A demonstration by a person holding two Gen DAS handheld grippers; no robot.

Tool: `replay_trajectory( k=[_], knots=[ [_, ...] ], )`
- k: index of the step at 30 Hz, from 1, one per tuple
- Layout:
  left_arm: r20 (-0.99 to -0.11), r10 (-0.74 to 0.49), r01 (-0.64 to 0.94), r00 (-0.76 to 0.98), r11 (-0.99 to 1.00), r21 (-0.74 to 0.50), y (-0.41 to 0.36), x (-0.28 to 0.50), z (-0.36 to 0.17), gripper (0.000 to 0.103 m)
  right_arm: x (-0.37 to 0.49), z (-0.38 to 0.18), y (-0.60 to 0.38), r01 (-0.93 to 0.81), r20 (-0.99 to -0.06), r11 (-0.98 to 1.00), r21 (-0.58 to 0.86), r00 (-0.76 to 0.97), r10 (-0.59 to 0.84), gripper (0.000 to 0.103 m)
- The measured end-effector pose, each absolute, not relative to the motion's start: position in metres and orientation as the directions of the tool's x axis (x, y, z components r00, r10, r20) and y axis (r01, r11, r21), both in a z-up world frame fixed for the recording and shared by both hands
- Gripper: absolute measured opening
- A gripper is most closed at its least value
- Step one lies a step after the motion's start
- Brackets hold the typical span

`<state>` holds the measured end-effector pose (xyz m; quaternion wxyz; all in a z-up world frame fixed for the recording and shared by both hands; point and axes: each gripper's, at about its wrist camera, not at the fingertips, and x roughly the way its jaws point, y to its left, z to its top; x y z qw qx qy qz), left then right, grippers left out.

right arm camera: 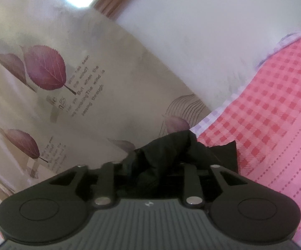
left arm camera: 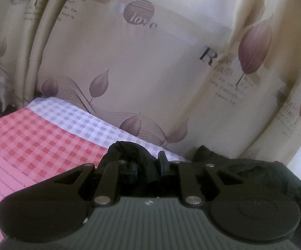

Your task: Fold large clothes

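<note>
The left black two-finger gripper (left arm camera: pixel 147 164) is clamped on a bunched fold of the black fabric garment (left arm camera: pixel 129 152); the cloth wraps over and between the fingers, hiding most of their tips. More of the same dark cloth (left arm camera: pixel 254 173) hangs in a crumpled mass at the right side of the left wrist view, just beside the gripper's right linkage.

The right black two-finger gripper (right arm camera: pixel 150 166) is likewise closed on a gathered wad of the black fabric garment (right arm camera: pixel 167 148), which rises in a peak above the fingers and covers them entirely. A flat corner of the cloth (right arm camera: pixel 227 156) sticks out to the right, lying against the bedding there.

Beyond the left gripper, to the left and near, spreads a pink and red checked bed sheet (left arm camera: pixel 25 145) with a pale lilac checked border (left arm camera: pixel 77 120) along its far edge. In the right wrist view the same pink checked sheet (right arm camera: pixel 275 114) fills the right side.

Farther off in both views hangs a cream curtain printed with purple leaves and lines of text (left arm camera: pixel 150 62), falling in broad folds; it fills the left of the right wrist view (right arm camera: pixel 67 83). A plain white wall (right arm camera: pixel 213 31) shows at the far right of that view.
</note>
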<state>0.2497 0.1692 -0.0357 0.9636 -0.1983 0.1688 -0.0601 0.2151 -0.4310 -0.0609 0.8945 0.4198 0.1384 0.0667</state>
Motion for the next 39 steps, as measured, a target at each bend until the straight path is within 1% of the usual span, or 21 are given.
replay_trajectory(
  k=[1, 2, 3, 5, 7, 8, 9, 10, 11, 12, 13, 16, 18, 20, 22, 23, 25, 29, 32, 35, 39],
  knots=[
    [-0.305, -0.184, 0.049, 0.934, 0.915, -0.401, 0.169, 0.251, -0.037, 0.028, 0.217, -0.061, -0.431, -0.002, -0.193, 0.644, 0.765, 0.953, 0.233, 0.047],
    [-0.308, -0.184, 0.050, 0.933, 0.916, -0.398, 0.168, 0.252, -0.038, 0.029, 0.217, -0.061, -0.431, -0.001, -0.192, 0.647, 0.762, 0.955, 0.227, 0.064],
    [-0.312, -0.183, 0.049, 0.932, 0.919, -0.392, 0.167, 0.254, -0.039, 0.033, 0.217, -0.061, -0.431, -0.004, -0.183, 0.649, 0.761, 0.958, 0.220, 0.085],
    [-0.319, -0.186, 0.051, 0.929, 0.921, -0.387, 0.164, 0.255, -0.040, 0.042, 0.211, -0.058, -0.432, 0.017, -0.165, 0.660, 0.751, 0.973, 0.164, 0.098],
    [-0.310, -0.190, 0.057, 0.932, 0.918, -0.392, 0.162, 0.254, -0.040, 0.060, 0.204, -0.058, -0.437, 0.021, -0.133, 0.650, 0.760, 0.983, 0.124, 0.098],
    [-0.295, -0.184, 0.057, 0.937, 0.918, -0.392, 0.160, 0.252, -0.040, 0.067, 0.202, -0.059, -0.441, 0.024, -0.129, 0.636, 0.771, 0.984, 0.120, 0.098],
    [-0.280, -0.167, 0.048, 0.946, 0.921, -0.385, 0.158, 0.249, -0.039, 0.088, 0.199, -0.060, -0.444, 0.027, -0.130, 0.624, 0.781, 0.984, 0.120, 0.098],
    [-0.258, -0.121, 0.019, 0.958, 0.931, -0.365, 0.154, 0.244, -0.036, 0.100, 0.196, -0.059, -0.445, 0.017, -0.121, 0.621, 0.784, 0.985, 0.126, 0.098],
    [-0.223, -0.074, -0.007, 0.972, 0.939, -0.343, 0.151, 0.238, -0.034, 0.103, 0.193, -0.057, -0.444, 0.003, -0.111, 0.631, 0.776, 0.985, 0.132, 0.098],
    [-0.192, -0.056, -0.009, 0.980, 0.947, -0.322, 0.148, 0.233, -0.032, 0.103, 0.190, -0.055, -0.442, -0.006, -0.108, 0.647, 0.762, 0.985, 0.136, 0.098],
    [-0.181, -0.073, 0.014, 0.981, 0.951, -0.308, 0.147, 0.232, -0.029, 0.103, 0.188, -0.052, -0.436, -0.016, -0.110, 0.672, 0.741, 0.983, 0.145, 0.098],
    [-0.189, -0.113, 0.050, 0.975, 0.949, -0.311, 0.143, 0.229, -0.025, 0.102, 0.185, -0.042, -0.418, -0.081, -0.103, 0.739, 0.669, 0.974, 0.200, 0.098],
    [-0.174, -0.169, 0.112, 0.970, 0.948, -0.299, 0.136, 0.226, -0.022, 0.099, 0.188, -0.033, -0.398, -0.129, -0.125, 0.800, 0.586, 0.961, 0.246, 0.097],
    [-0.167, -0.207, 0.158, 0.964, 0.950, -0.268, 0.124, 0.225, -0.018, 0.092, 0.193, -0.024, -0.371, -0.189, -0.154, 0.865, 0.465, 0.945, 0.290, 0.097],
    [-0.165, -0.275, 0.228, 0.947, 0.939, -0.258, 0.110, 0.229, -0.017, 0.076, 0.200, -0.017, -0.342, -0.252, -0.187, 0.903, 0.348, 0.925, 0.330, 0.092],
    [-0.175, -0.304, 0.256, 0.936, 0.933, -0.251, 0.102, 0.233, -0.018, 0.073, 0.205, -0.015, -0.329, -0.276, -0.208, 0.913, 0.299, 0.915, 0.345, 0.088],
    [-0.195, -0.344, 0.296, 0.919, 0.925, -0.237, 0.085, 0.242, -0.020, 0.063, 0.218, -0.012, -0.301, -0.316, -0.262, 0.925, 0.211, 0.893, 0.365, 0.086],
    [-0.206, -0.357, 0.339, 0.911, 0.933, -0.120, 0.053, 0.260, -0.028, 0.062, 0.246, -0.017, -0.263, -0.382, -0.335, 0.916, 0.119, 0.853, 0.399, 0.080],
    [-0.255, -0.305, 0.299, 0.918, 0.952, -0.062, 0.044, 0.288, -0.040, 0.062, 0.272, -0.028, -0.251, -0.367, -0.435, 0.927, 0.072, 0.825, 0.361, 0.065],
    [-0.298, -0.254, 0.239, 0.920, 0.967, -0.088, 0.053, 0.314, -0.057, 0.062, 0.293, -0.042, -0.262, -0.315, -0.490, 0.948, 0.054, 0.818, 0.300, 0.065],
    [-0.346, -0.238, 0.178, 0.907, 0.964, -0.197, 0.068, 0.341, -0.082, 0.062, 0.310, -0.062, -0.301, -0.216, -0.532, 0.973, 0.078, 0.817, 0.224, 0.064]
  ],
)
